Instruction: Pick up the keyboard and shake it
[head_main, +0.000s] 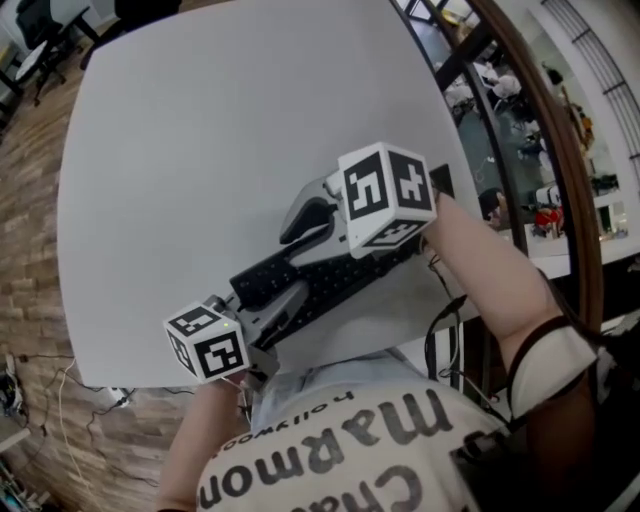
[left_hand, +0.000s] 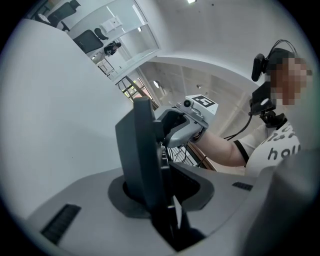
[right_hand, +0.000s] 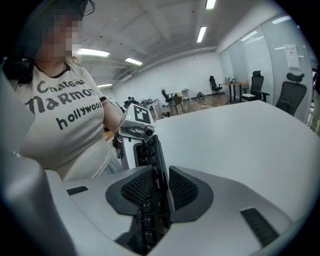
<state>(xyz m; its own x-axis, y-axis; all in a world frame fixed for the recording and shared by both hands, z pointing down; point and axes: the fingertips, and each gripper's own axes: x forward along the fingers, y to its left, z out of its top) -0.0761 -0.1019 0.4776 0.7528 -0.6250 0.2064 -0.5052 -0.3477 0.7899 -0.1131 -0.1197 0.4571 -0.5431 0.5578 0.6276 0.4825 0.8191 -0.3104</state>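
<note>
Both pairs of jaws were narrowed onto the black keyboard (head_main: 335, 276), the left gripper (left_hand: 157, 180) pinching one end and the right gripper (right_hand: 157, 187) the other. It was held on edge at lower centre of the head view, over the white table's (head_main: 200, 150) near edge. A good shake probably called for firm grips and both hands moving together, so neither end slipped.

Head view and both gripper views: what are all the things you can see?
keyboard: one, black, held between both tongs over the table's near edge
table: one, white, under the keyboard
office chairs: several, black, far beyond the table
floor: one, brown, left of the table
shirt: one, white with dark letters, on the person
left tongs: one, grey, shut on one keyboard end
right tongs: one, grey, shut on the other end
</note>
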